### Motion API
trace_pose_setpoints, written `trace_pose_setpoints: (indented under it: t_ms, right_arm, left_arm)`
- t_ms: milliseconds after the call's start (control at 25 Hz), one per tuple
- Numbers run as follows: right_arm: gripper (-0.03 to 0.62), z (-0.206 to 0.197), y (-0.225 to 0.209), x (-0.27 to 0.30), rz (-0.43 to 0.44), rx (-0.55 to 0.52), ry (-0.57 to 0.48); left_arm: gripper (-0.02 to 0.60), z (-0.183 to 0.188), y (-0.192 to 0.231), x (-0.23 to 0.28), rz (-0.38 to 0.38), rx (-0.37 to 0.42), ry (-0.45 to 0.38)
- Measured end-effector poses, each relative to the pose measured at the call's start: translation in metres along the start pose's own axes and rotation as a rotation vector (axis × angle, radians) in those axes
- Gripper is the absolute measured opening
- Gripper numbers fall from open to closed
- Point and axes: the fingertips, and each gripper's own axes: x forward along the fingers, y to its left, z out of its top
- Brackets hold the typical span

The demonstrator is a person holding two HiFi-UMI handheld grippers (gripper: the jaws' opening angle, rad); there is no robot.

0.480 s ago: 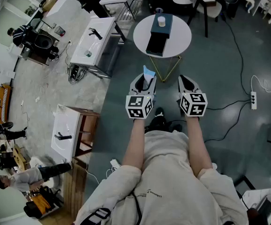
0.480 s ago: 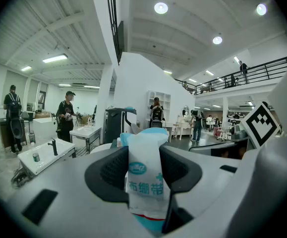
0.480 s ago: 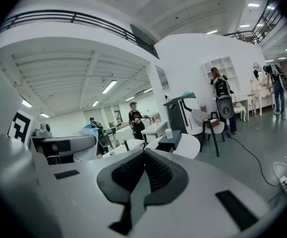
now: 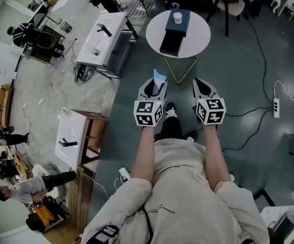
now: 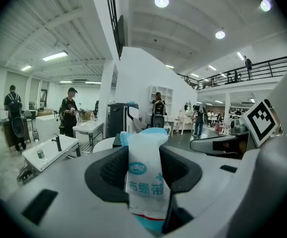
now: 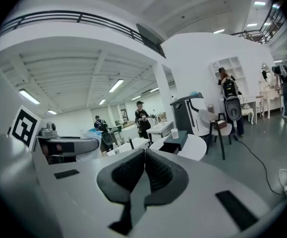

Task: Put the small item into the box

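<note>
My left gripper [image 4: 156,85] [image 5: 144,170] is shut on a small white and blue packet [image 5: 145,175], which stands up between the black pads; the packet [image 4: 159,78] pokes out past the jaws in the head view. My right gripper [image 4: 200,88] [image 6: 144,170] is shut with nothing in it. Ahead, a dark blue box [image 4: 175,32] with its drawer pulled open toward me rests on a round white table [image 4: 198,33]. A small white cup [image 4: 177,18] stands on the box's top. Both grippers hang over the floor, short of the table.
White sink units [image 4: 102,40] stand to the left of the table, with another one [image 4: 69,139] nearer on the left. A cable and power strip [image 4: 274,106] lie on the floor at right. People stand at the far left. Chairs [image 4: 227,4] are behind the table.
The view has shifted slightly; table and box sit a little higher and farther right in the head view. Both grippers keep their pose and the packet stays held.
</note>
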Motion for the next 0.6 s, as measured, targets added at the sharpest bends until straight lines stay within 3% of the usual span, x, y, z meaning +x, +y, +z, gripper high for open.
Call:
trace_pose_setpoints:
  t_ms: [200, 440, 600]
  right_arm:
    - [0.035, -0.001, -0.011, 0.038, 0.025, -0.008, 0.070]
    - [0.034, 0.004, -0.033, 0.095, 0.029, 0.136, 0.092]
    - [0.034, 0.007, -0.057, 0.131, 0.012, 0.144, 0.132]
  left_arm:
    - [0.186, -0.004, 0.021, 0.036, 0.004, 0.009, 0.060]
    - [0.186, 0.008, 0.058, 0.095, -0.022, 0.001, 0.097]
    - [0.186, 0.010, 0.079, 0.141, -0.042, -0.053, 0.108]
